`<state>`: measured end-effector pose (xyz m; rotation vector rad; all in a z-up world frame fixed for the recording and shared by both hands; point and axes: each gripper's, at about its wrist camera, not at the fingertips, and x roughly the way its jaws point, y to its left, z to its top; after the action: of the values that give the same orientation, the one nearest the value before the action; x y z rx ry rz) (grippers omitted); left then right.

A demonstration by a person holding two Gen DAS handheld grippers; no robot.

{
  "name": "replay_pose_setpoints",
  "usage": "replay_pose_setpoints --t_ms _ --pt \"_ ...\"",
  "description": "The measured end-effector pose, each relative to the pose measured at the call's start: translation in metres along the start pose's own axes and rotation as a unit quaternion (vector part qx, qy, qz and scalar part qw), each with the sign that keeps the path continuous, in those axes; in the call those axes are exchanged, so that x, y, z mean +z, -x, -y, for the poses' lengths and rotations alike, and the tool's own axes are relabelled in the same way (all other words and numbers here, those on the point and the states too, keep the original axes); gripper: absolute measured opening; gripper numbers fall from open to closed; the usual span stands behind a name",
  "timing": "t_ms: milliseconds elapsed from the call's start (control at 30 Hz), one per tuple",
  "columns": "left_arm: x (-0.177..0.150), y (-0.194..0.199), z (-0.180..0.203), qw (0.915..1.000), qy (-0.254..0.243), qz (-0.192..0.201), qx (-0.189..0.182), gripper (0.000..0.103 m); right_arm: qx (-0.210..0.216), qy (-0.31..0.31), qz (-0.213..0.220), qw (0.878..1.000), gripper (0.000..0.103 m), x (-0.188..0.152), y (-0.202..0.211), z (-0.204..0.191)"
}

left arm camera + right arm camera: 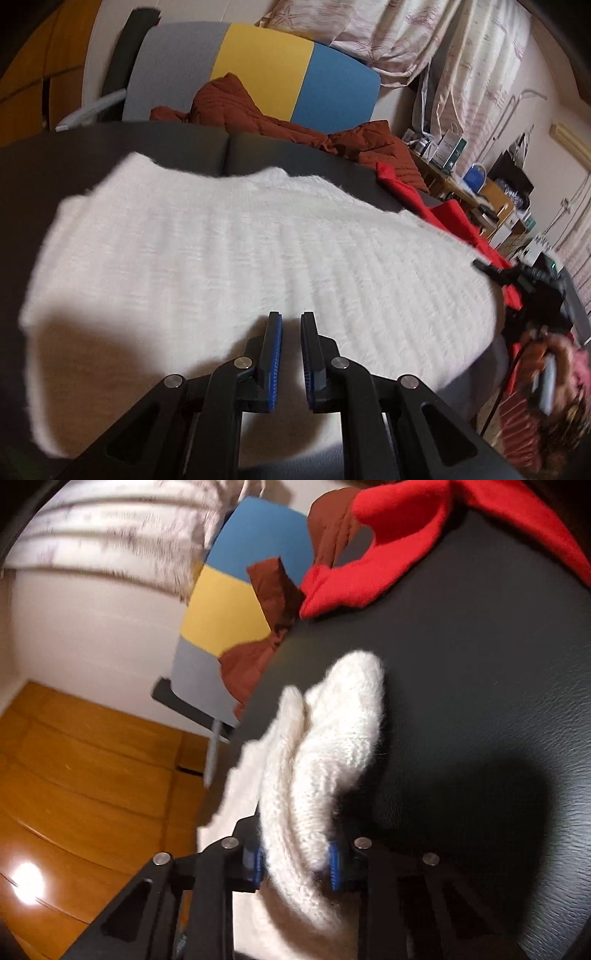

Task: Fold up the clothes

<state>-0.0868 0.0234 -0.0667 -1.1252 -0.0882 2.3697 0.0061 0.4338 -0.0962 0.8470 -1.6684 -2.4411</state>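
Left claw (291, 354): empty, its blue-padded fingers parted by a narrow gap, poised just above the near part of the fluffy white knitted sweater (236, 251). The sweater lies spread ahead of this claw across the black leather-like table (74, 162), its far edge uneven. Beyond it, ahead and to the right, lie a rust-brown quilted jacket (258, 114) and a bright red garment (436, 206).

Right claw (297, 866): closed on a thick bunch of the same sweater, which rises between the fingers and extends ahead in a rolled ridge. Whether that end is lifted off the table, I cannot tell. Table surface lies to the right of this claw, wooden floor (81, 768) to its left.

Assessment: a fold of the sweater appears to be in progress, led by the right claw. To do it well, I should carry the gripped edge low and level across the body, keep the bunch from twisting, and use the left claw to pin the near fabric so the base layer does not drag. The fuzzy knit looks prone to slipping and bunching.
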Motion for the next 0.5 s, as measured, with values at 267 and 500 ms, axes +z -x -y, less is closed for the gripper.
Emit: replay_pose_setpoints --t_ms 267,500 --pt "-0.02 0.015 -0.03 0.9979 -0.02 -0.009 0.06 0.013 0.045 -0.097 0.051 0.993 0.024 0.023 0.048 0.004" --pt "-0.03 0.007 -0.036 0.9996 -0.013 -0.002 0.025 0.013 0.086 -0.009 0.024 0.996 0.023 0.015 0.032 -0.095"
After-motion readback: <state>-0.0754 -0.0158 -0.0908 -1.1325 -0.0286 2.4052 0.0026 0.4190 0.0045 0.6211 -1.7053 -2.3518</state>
